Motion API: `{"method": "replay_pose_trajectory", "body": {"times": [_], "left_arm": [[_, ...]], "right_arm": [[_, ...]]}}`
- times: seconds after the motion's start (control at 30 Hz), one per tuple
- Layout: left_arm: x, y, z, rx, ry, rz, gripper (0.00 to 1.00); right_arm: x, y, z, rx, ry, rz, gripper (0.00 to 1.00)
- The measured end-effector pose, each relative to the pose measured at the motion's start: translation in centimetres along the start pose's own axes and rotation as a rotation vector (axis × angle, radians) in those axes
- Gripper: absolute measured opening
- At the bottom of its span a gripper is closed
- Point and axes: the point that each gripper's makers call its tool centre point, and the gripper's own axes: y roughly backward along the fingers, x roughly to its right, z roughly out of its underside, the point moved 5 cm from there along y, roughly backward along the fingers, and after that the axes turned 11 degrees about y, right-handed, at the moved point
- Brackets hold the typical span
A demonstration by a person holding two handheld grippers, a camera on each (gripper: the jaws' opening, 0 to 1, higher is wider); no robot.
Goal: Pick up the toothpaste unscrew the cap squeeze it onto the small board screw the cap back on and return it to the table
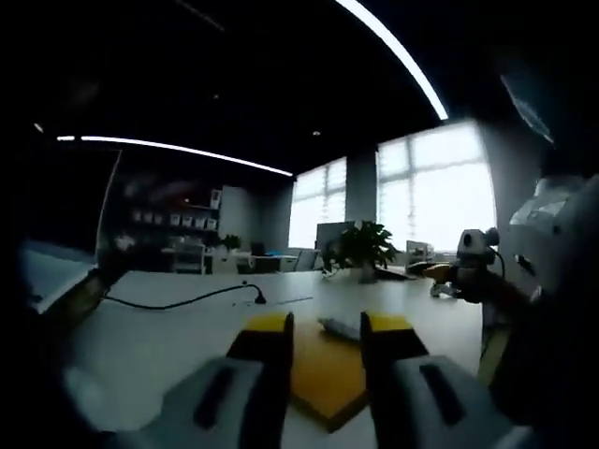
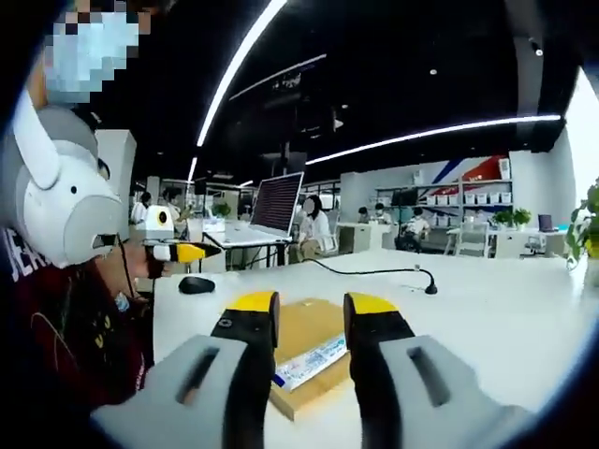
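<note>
Toothpaste [image 2: 312,362] lies on board [image 2: 304,346] at tabletop [image 2: 487,309] edge. Left gripper [image 1: 326,339] and right gripper [image 2: 311,323] hover over it, jaws apart, empty.

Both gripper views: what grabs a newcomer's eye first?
The yellow-tipped jaws of each gripper, left gripper and right gripper, stand open low in their views, framing a small board on the white table. The toothpaste tube lies on that board, between the right gripper's jaws. Beyond, a black gooseneck microphone and its cable cross the table.
</note>
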Motion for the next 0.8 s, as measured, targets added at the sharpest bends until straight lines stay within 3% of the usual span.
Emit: {"method": "replay_pose_trajectory", "body": {"times": [0.13,0.3,0.43,0.5,0.63,0.7,0.8], "left_arm": [[0.5,-0.2,0.6,-0.028,-0.095,-0.036,0.37],[2.8,0.0,-0.2,0.032,-0.110,-0.025,0.44],[4.3,1.0,-0.5,0.059,-0.157,-0.061,0.44],[4.8,1.6,-0.5,0.068,-0.175,-0.086,0.44],[6.9,4.3,-0.4,0.106,-0.163,-0.114,0.44],[7.8,6.3,-0.1,0.122,-0.158,-0.140,0.44],[8.7,9.8,1.1,0.118,-0.136,-0.214,0.44]], "right_arm": [[0.8,1.8,1.2,-0.021,-0.046,0.041,0.30],[1.9,3.4,0.4,0.070,-0.135,0.090,0.30],[2.1,4.6,-1.2,0.157,-0.097,0.164,0.36],[1.7,5.5,-1.5,0.159,-0.062,0.191,0.40],[0.8,7.3,-1.0,0.108,-0.034,0.213,0.38],[0.6,8.6,-1.0,0.115,-0.033,0.248,0.38],[0.1,10.4,-1.4,0.156,-0.100,0.275,0.38]]}}
